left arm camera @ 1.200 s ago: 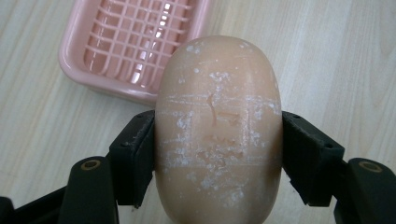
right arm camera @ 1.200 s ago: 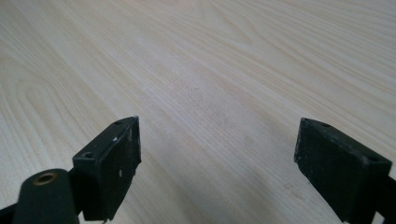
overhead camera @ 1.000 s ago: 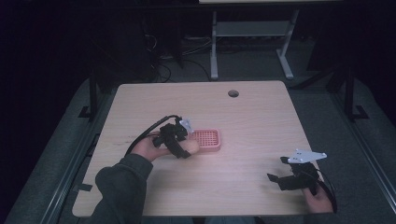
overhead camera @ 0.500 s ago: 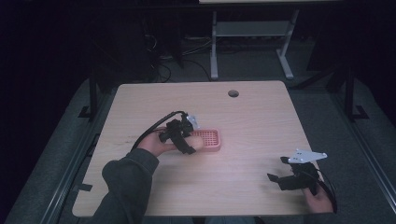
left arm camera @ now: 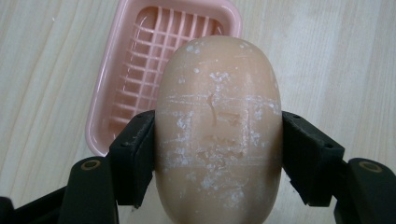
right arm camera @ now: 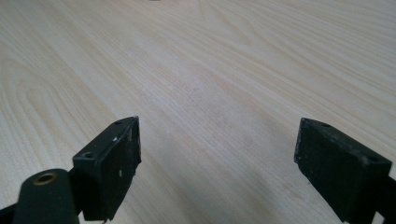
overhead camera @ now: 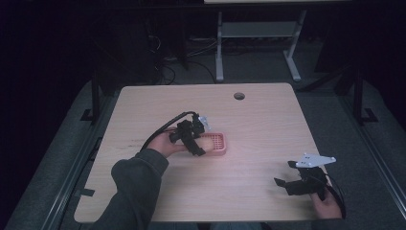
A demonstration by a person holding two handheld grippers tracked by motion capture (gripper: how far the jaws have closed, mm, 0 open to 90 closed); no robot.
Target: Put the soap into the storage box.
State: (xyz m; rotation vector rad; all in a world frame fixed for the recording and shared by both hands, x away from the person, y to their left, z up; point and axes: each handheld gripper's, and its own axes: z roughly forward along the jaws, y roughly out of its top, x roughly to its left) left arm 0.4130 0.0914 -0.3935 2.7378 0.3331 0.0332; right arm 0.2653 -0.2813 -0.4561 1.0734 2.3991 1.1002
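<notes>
One bar of soap, peach-coloured and scuffed white, sits pinched across its width between the jaws of the left gripper, held above the near end of the pink soap dish on the wooden table. The step in hand looks like carrying the soap to the dish; next it likely needs centring over the ribbed floor, lowering, then letting go. The right gripper rests spread near the table's right front corner, holding nothing.

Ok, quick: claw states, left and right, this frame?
Left claw: closed on the soap bar, above the pink soap dish.
Right claw: open, holding nothing, over the bare table.
</notes>
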